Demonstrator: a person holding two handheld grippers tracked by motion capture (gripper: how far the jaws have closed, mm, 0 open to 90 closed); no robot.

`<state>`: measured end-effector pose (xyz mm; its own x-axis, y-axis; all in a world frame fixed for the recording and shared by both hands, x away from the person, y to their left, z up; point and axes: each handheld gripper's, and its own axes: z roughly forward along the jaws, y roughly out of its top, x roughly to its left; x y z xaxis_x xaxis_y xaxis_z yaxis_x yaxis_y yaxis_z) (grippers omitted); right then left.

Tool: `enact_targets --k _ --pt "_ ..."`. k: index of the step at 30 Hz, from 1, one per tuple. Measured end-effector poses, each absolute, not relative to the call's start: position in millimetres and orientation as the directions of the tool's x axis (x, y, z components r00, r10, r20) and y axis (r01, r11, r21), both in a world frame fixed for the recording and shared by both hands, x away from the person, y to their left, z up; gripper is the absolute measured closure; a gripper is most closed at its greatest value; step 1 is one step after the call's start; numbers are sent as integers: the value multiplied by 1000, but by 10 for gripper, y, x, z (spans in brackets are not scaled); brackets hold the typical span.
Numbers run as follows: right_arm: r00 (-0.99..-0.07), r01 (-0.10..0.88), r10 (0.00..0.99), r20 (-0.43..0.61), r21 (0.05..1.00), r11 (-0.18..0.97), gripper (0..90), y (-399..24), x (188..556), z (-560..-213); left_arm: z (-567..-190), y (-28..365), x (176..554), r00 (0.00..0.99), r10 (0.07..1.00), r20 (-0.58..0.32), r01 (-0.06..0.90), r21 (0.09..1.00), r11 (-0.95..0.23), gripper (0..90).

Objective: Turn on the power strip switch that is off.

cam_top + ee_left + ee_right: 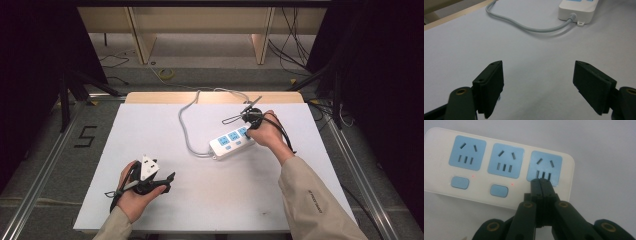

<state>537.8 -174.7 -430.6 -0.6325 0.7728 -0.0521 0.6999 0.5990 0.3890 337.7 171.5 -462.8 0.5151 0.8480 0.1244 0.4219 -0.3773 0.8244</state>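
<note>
Right gripper view looks down its own matte black jaws, pressed flat together with nothing between them, their squared tips resting at the lower edge of the end socket of a power strip [499,167]. The right gripper [541,182] has brass-coloured rivets at its linkage joints. The strip is a smooth, glossy white plastic block with rounded corners, carrying three pale blue square socket faces with dark slots; two rounded blue buttons [460,182] sit below the first two sockets, each beside a tiny red dot.

From the high view, the right gripper [248,131] is held over the far right end of the strip [231,142], which lies slanted right of the middle of a flat white board [210,195]. A round grey cable [186,125] leaves the strip's left end and loops up toward the far edge.

The left gripper [539,82] has its thick, slab-like black jaws spread wide apart over bare white surface, empty. In the high view it [167,182] rests low on the board's near left, well apart from the strip, with a grey three-cornered plate [148,167] on top.
</note>
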Motion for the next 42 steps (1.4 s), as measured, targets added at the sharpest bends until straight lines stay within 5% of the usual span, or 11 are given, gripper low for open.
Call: enact_targets --k 42 --pt "-603 724 798 -25 402 560 900 -1775 5368 -4342 -4630 1703 3370 516 847 127 424 821 -381 248"
